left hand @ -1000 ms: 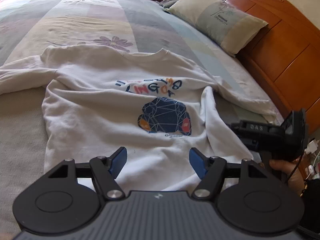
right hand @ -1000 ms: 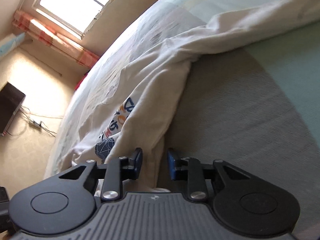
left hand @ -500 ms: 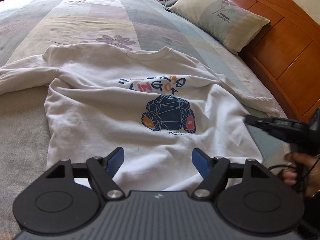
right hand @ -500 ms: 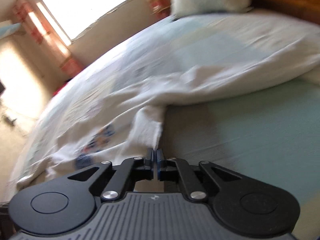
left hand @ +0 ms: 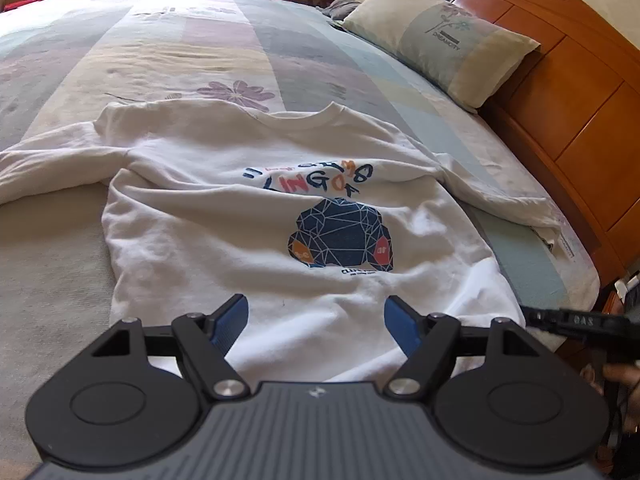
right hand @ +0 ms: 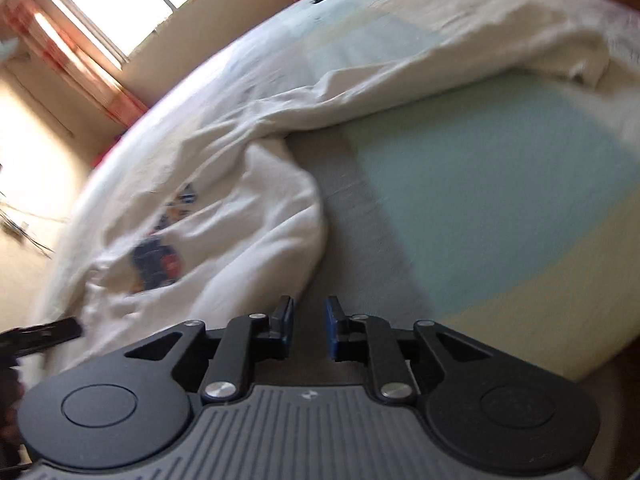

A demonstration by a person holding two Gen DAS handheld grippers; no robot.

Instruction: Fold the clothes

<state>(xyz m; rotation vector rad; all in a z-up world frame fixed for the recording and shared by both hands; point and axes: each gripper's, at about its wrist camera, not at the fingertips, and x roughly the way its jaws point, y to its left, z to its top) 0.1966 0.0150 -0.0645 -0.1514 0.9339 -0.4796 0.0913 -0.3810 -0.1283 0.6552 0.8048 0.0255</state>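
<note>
The bed (left hand: pixel 168 56) carried a white sweatshirt (left hand: pixel 248 216) spread flat, print up, its collar toward the far side. The left tool (left hand: pixel 316 326) hovered released above the hem. The right tool (right hand: pixel 307 334) had just been opening, nothing between its blue pads, beside the sweatshirt's edge.

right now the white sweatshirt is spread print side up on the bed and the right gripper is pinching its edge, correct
Not quite. The sweatshirt is spread print side up on the bed, but the right gripper is pinching nothing: the right wrist view shows its jaws, just reopened, slightly apart over bare bedding.
</note>
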